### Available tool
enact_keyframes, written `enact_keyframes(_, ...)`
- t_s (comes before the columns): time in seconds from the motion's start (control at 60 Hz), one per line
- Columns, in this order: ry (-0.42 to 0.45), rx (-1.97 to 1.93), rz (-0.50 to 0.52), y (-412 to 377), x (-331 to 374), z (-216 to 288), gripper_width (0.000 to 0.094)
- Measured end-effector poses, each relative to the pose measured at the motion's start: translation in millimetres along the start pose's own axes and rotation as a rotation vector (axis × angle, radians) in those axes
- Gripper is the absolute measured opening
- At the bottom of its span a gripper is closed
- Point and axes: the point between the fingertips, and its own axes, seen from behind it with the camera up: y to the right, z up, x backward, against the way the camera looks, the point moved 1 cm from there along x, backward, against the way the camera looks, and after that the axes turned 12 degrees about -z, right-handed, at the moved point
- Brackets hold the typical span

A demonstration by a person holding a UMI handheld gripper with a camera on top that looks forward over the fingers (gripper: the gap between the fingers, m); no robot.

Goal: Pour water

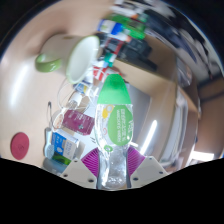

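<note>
Gripping a clear plastic bottle (116, 140), the gripper (116, 168) has its two fingers close together, w/ the bottle's lower body pressed between them. One magenta pad (92, 157) shows at the left side of the bottle and the other at the right side, both touching the plastic, so the jaws are narrow and hold the bottle. The bottle has a green-and-white label around its middle and a green cap (113, 87) at the far end, pointing away from the fingers and a bit upward in the view. The cap is on the bottle.

Beyond the cap, further ahead, is a white cup (82, 58), seen tilted in this view w/ its opening turned toward the cap. Just left of the cup is a small green thing (47, 62), I cannot tell what exactly. To the left of the bottle, near the fingers, stands a clear container w/ a pink label (76, 122), and next to it some more small bottles or jars, approx. 2 or 3, too small to name. A dark red round thing (19, 144) lies well apart on the pale table (30, 100), at the far left.
</note>
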Motion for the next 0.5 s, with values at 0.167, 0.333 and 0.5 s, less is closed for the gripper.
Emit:
enact_keyframes(0.167, 0.160, 0.337, -0.058, -7, -10, 45, 0.0332)
enact_keyframes(0.333, 0.186, 0.390, -0.099, 5, -14, 62, 0.0332)
enact_keyframes(0.5, 0.196, 0.430, -0.106, 8, -19, 62, 0.0331)
